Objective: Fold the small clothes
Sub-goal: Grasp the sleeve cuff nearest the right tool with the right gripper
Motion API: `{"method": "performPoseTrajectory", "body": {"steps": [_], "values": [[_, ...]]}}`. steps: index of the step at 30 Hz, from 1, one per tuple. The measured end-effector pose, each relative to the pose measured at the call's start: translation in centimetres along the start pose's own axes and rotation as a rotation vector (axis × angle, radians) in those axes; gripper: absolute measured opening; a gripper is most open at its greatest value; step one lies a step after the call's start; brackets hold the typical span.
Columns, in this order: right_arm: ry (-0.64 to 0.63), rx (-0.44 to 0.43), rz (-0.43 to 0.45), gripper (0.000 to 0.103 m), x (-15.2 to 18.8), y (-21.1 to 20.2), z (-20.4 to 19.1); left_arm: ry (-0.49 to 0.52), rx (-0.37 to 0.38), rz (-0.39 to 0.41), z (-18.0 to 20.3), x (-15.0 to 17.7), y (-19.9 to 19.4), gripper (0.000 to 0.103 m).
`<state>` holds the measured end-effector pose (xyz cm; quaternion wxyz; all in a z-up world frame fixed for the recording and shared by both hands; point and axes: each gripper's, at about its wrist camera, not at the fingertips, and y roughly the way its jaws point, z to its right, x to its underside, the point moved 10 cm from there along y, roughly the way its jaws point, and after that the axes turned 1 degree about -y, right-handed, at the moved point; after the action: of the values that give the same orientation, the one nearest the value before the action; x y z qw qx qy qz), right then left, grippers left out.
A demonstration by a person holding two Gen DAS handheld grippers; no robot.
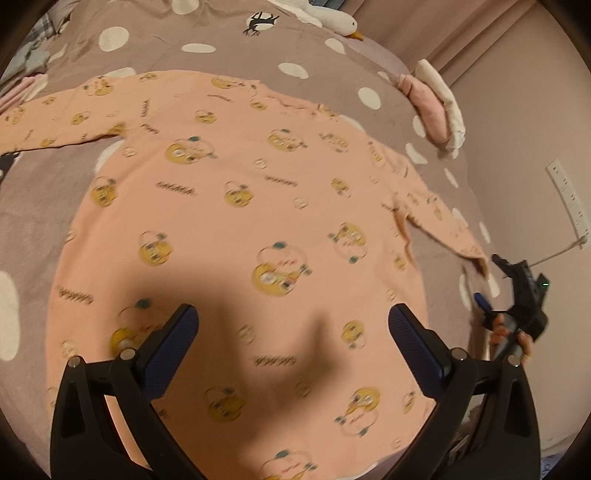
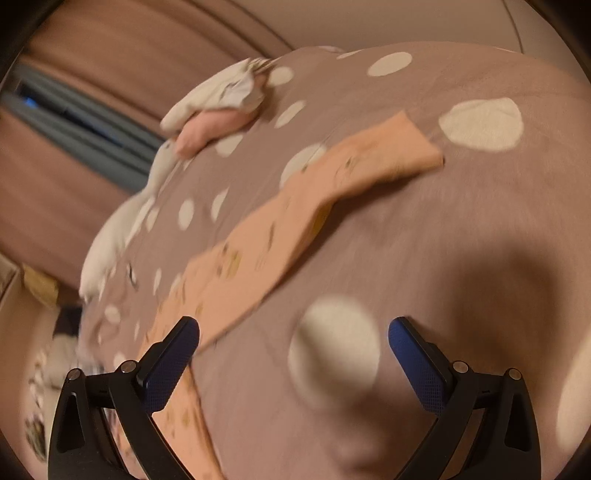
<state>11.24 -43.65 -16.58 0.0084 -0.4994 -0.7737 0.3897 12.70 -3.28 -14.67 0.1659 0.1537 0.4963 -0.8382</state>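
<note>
Left wrist view: the left gripper [image 1: 293, 332] hovers, fingers spread wide and empty, over a peach long-sleeved top [image 1: 236, 229] lying flat on the spotted bedspread [image 1: 229, 48]; right wrist view: the right gripper [image 2: 293, 332] gapes wide, empty, beside the top's sleeve [image 2: 295, 218].

Shirt [image 1: 236, 221] flat on the bed cover [image 1: 229, 40], folded clothes [image 1: 439, 107] right of the shirt, toy goose [image 1: 328, 16] behind the shirt
</note>
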Motion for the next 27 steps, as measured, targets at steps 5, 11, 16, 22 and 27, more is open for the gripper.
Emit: {"method": "performPoseTrajectory", "body": {"steps": [5, 11, 16, 22, 27], "values": [[0.078, -0.036, 0.047, 0.102, -3.5, 1.0, 0.7, 0.012, -0.035, -0.001, 0.6, -1.4, 1.1, 0.103], [0.217, -0.094, 0.11, 0.087, -7.0, 1.9, 2.6, 0.015, -0.054, 0.014, 0.9, -2.7, 1.3, 0.103], [0.209, -0.044, 0.115, 0.057, -8.2, 2.1, 3.4, 0.022, -0.074, 0.029, 1.0, -3.7, 1.4, 0.103], [0.203, 0.01, 0.093, 0.005, -8.6, 2.6, 4.6, 0.022, -0.084, 0.033, 0.6, -3.9, 1.0, 0.103], [0.069, -0.017, 0.104, 0.005, -9.1, 0.7, 0.5, 0.013, -0.119, 0.04, -0.8, -4.1, 0.3, 0.103]]}}
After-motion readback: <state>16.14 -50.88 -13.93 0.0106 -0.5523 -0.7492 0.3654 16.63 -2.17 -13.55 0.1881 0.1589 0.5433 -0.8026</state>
